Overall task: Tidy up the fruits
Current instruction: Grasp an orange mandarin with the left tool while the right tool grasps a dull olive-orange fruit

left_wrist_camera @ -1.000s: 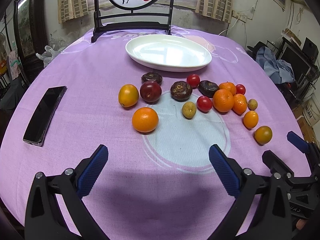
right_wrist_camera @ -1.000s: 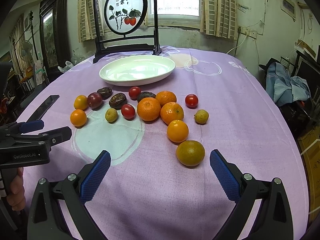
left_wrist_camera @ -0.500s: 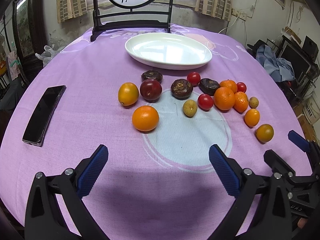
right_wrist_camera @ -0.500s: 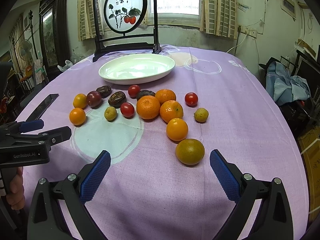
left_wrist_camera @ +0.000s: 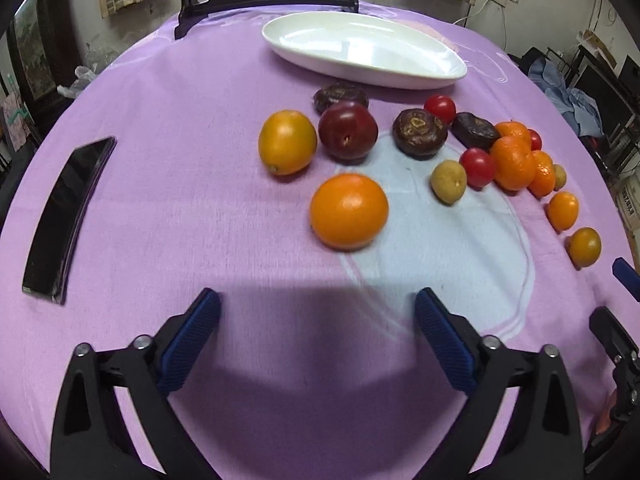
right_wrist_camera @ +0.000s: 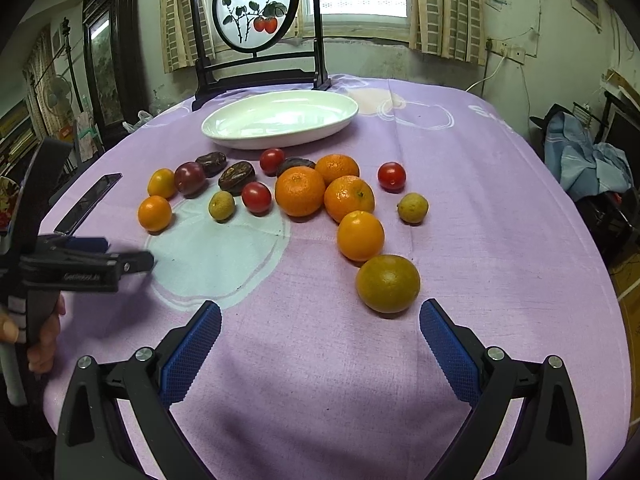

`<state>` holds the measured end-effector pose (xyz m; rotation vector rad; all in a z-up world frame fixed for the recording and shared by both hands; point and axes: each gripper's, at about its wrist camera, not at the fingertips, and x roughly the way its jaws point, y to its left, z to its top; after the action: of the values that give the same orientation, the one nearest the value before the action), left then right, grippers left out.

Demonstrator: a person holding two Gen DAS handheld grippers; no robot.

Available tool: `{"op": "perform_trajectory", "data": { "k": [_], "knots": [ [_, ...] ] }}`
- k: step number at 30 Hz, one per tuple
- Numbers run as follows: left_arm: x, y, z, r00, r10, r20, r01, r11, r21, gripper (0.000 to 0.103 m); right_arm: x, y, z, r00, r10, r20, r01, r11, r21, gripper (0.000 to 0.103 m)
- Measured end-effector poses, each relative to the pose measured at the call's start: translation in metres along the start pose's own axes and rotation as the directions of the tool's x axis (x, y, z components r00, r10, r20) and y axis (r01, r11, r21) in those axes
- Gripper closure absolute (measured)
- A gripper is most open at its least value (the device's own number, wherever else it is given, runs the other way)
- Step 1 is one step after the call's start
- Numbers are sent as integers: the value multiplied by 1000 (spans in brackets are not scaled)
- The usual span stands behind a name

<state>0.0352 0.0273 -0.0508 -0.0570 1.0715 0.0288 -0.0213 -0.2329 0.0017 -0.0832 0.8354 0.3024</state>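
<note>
Several fruits lie on the purple tablecloth in front of a white oval plate. Nearest my left gripper is an orange, with a yellow-orange fruit and a dark red plum behind it. The left jaws are closing with nothing between them; the orange lies just ahead of the fingertips. My right gripper stands open over bare cloth, a greenish orange just ahead of its right finger. Mandarins, cherry tomatoes and dark wrinkled fruits fill the middle.
A black phone lies on the cloth at the left. A dark wooden stand with a round painted screen rises behind the plate. A person's hand holds the left gripper's handle. The table edge curves off at the right.
My left gripper has moved forward and down toward the orange, which now looks much bigger and closer. The right gripper has stayed put.
</note>
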Motion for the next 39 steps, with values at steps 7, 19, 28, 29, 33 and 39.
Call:
{"op": "perform_trajectory", "data": {
  "k": [7, 19, 28, 29, 33, 39],
  "knots": [
    [13, -15, 28, 1000, 12, -1, -12, 999, 36, 36, -5, -14, 5, 1000, 11, 21, -12, 1000, 25, 3],
    [2, -26, 19, 996, -82, 31, 80, 993, 85, 64, 35, -27, 5, 987, -90, -136, 93, 995, 21, 3],
    [-3, -26, 7, 994, -97, 41, 93, 991, 93, 64, 58, -32, 22, 982, -49, -181, 54, 998, 21, 60],
    [-3, -25, 7, 994, -99, 42, 95, 991, 92, 64, 57, -32, 23, 982, -46, -182, 52, 998, 25, 62],
    [-6, -24, 5, 994, -103, 41, 99, 990, 101, 64, 47, -31, 21, 985, 10, -175, -3, 999, 39, 62],
    [-23, -17, 10, 988, -141, 64, 133, 984, 119, 64, 7, -21, 30, 982, 180, -53, -178, 983, 41, 63]
  ]
}}
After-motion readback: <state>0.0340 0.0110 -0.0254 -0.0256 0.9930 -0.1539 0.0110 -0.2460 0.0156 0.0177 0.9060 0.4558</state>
